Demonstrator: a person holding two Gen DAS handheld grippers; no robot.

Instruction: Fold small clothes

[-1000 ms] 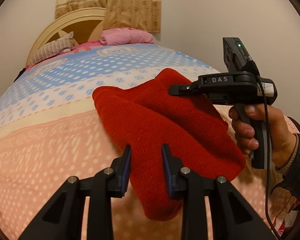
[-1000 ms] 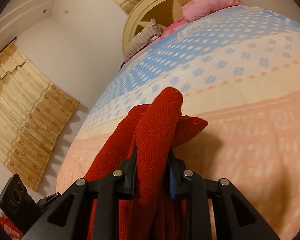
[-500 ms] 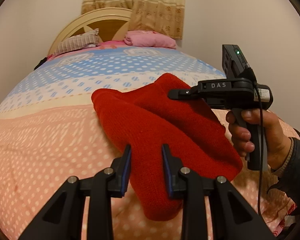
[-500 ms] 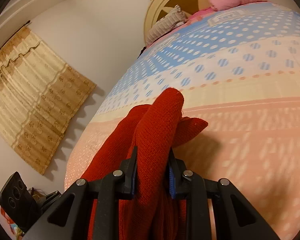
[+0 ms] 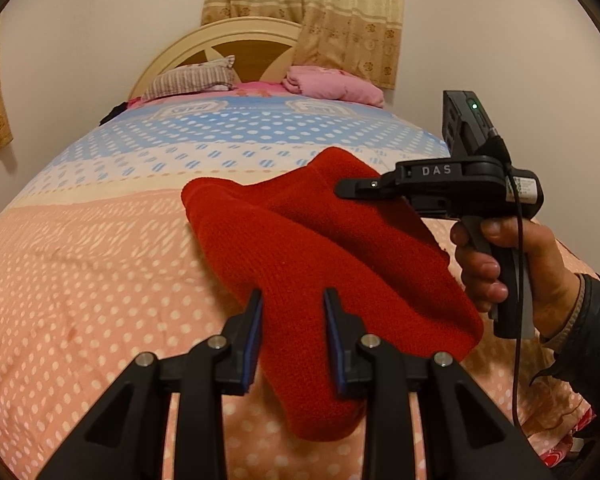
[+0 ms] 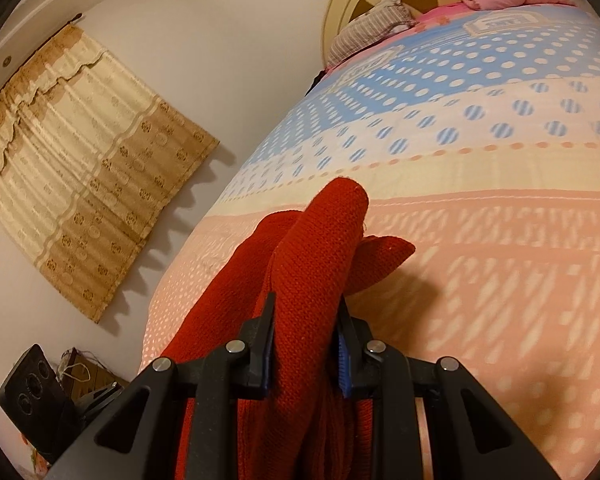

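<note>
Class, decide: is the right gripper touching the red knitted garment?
Touching. The right wrist view shows the right gripper with both pads pressed against the bunched red knitted garment.

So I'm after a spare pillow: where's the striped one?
Left wrist view: the striped pillow lies at the headboard, left of the pink bundle.

**Black handheld grippers, dark sleeve**

The left gripper (image 5: pixel 293 338) is matte black with blue pads and 4 silver screws. The right gripper (image 6: pixel 305 346) matches; its side reads "DAS", with 1 green light, a black cable, and a dark sleeve (image 5: pixel 588 344).
</note>
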